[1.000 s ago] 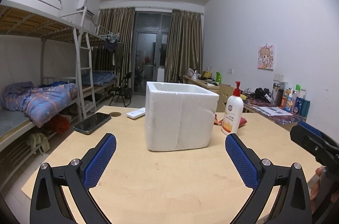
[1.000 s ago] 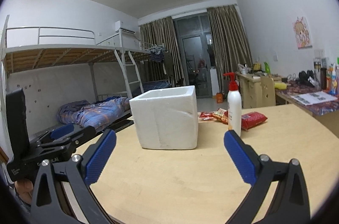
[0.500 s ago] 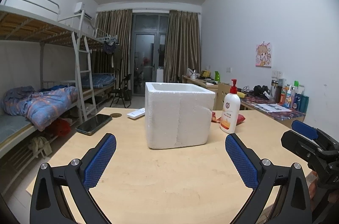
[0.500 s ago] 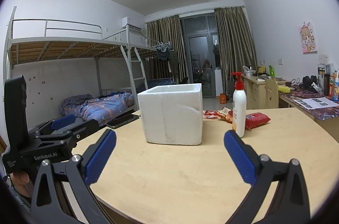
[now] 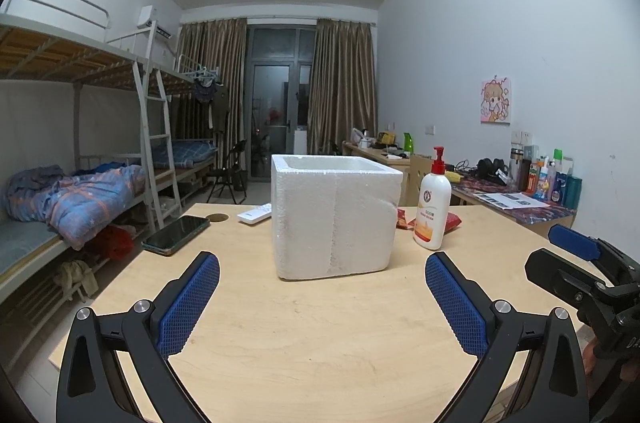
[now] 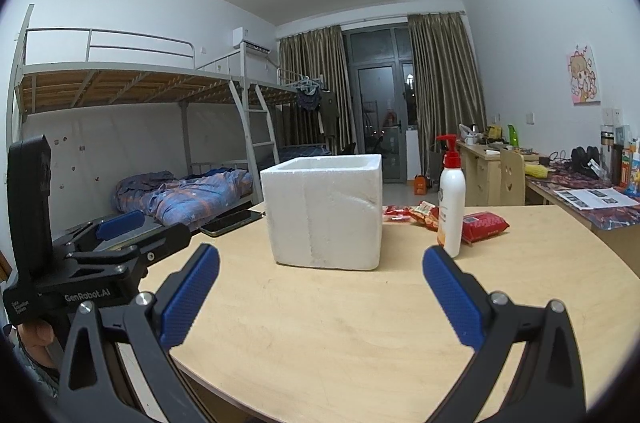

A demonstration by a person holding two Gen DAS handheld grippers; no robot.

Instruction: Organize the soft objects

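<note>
A white foam box (image 5: 334, 215) stands open-topped on the wooden table (image 5: 320, 323); it also shows in the right wrist view (image 6: 324, 215). Red soft packs (image 6: 482, 225) and red snack bags (image 6: 416, 213) lie behind a white pump bottle (image 6: 452, 201), right of the box. The bottle (image 5: 432, 207) and a red pack (image 5: 452, 221) show in the left wrist view too. My left gripper (image 5: 322, 299) is open and empty, short of the box. My right gripper (image 6: 320, 297) is open and empty, also short of the box.
A black phone (image 5: 176, 229) and a white remote (image 5: 254, 213) lie at the table's left back. Each gripper shows in the other's view: the right one (image 5: 588, 279) at right, the left one (image 6: 100, 251) at left. A bunk bed (image 5: 80, 183) stands left, desks (image 6: 580, 191) right.
Both grippers have drawn back and lowered a little, so the box sits lower and farther. Both stay open and empty.
</note>
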